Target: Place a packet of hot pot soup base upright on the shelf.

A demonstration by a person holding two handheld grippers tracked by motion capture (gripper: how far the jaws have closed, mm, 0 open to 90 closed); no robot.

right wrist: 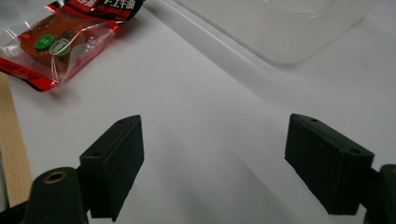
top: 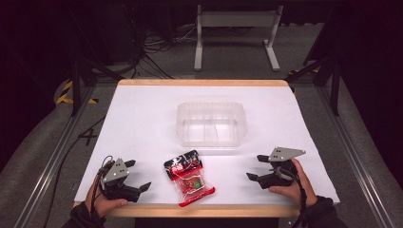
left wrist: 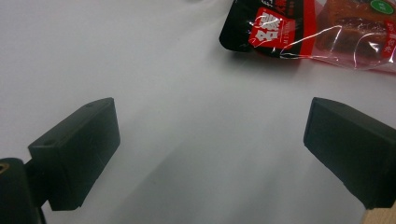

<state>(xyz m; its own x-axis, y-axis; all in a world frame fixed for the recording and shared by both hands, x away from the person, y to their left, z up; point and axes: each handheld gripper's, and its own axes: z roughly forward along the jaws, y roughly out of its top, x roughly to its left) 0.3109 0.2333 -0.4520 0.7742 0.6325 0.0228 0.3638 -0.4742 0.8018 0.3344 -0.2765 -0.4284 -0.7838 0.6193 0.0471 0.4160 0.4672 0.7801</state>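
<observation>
One clear plastic tub (top: pixel 211 124) sits mid-table, nothing inside. Snack packet (top: pixel 189 177) lies flat near the front wooden edge (top: pixel 199 211), between both grippers, touching neither. Left gripper (top: pixel 137 175) jaws wide, nothing between. Right gripper (top: pixel 254 167) jaws wide, nothing between. Bare white tabletop (top: pixel 142 118) surrounds the tub.

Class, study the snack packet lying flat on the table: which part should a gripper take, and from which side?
Probably the snack packet is best pinched at its thin sealed bottom edge near the table's front, coming from the right gripper side; it lies flat, so edges offer the only purchase.
</observation>
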